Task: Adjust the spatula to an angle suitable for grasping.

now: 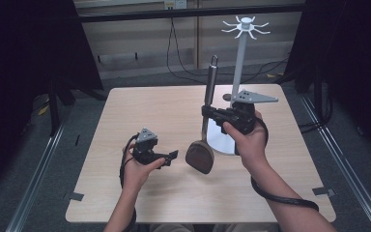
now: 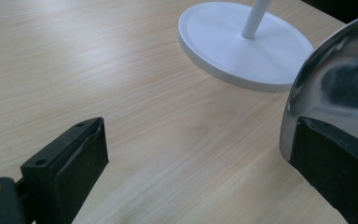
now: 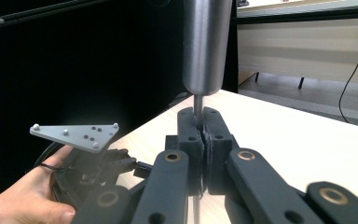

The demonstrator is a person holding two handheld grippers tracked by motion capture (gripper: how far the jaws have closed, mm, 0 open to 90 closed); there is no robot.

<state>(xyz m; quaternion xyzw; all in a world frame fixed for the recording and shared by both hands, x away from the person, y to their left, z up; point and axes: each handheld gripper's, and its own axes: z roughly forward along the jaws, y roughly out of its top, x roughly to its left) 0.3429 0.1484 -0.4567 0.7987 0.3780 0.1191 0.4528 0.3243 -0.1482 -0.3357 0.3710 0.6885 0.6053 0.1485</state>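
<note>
A metal ladle stands nearly upright, its thick handle (image 1: pixel 211 79) up and its dark shiny bowl (image 1: pixel 200 157) resting low over the table. My right gripper (image 1: pixel 207 113) is shut on the ladle's thin shaft, and in the right gripper view the two jaws pinch the shaft (image 3: pixel 199 105) just below the thick handle (image 3: pixel 207 46). My left gripper (image 1: pixel 170 158) is held open just left of the bowl. In the left gripper view the bowl (image 2: pixel 340 84) bulges right behind the right-hand jaw, and the gap between the jaws (image 2: pixel 200 163) holds nothing.
A white stand with a round base (image 1: pixel 222 141), a tall pole (image 1: pixel 240 63) and a ring of hooks (image 1: pixel 245 26) rises behind the ladle; its base (image 2: pixel 223 42) lies close ahead of the left gripper. The light wooden table (image 1: pixel 140 111) has free room at left and front.
</note>
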